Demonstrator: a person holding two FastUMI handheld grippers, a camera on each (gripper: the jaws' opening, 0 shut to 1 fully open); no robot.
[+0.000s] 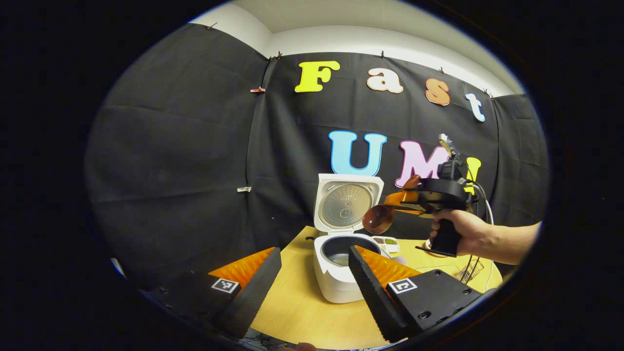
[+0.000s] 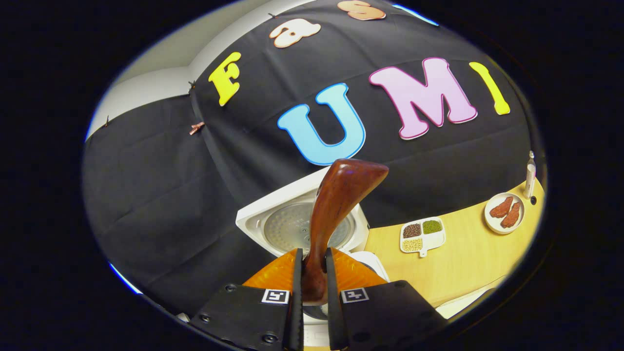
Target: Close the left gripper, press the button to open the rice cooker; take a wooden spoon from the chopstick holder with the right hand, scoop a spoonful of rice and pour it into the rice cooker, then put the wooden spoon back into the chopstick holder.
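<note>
We see a light wooden worktop (image 1: 297, 312) in front of the booth's black cloth wall, with a pale room wall and ceiling above the cloth. The white rice cooker (image 1: 341, 273) stands on that worktop with its lid (image 1: 347, 202) swung upright, and its dark inner pot (image 1: 341, 249) is exposed; we cannot tell what is inside. Just beyond the cooker lies a small divided dish (image 2: 422, 235) with dark, green and pale grains in separate compartments. Farther from the cooker, near the worktop's far end, a round plate (image 2: 505, 213) carries reddish-brown pieces, and a slim white bottle (image 2: 529, 174) stands beside it. A wire rack (image 1: 470, 270) sits to the cooker's right. Our left tool (image 1: 312, 278) hovers in front of the cooker, fingers spread wide, nothing between them. Our right tool (image 2: 312, 282) is clamped on the handle of the wooden spoon (image 2: 336, 214). A hand (image 1: 463, 231) carries that tool above the cooker, the spoon's bowl beside the raised lid, over the pot.
</note>
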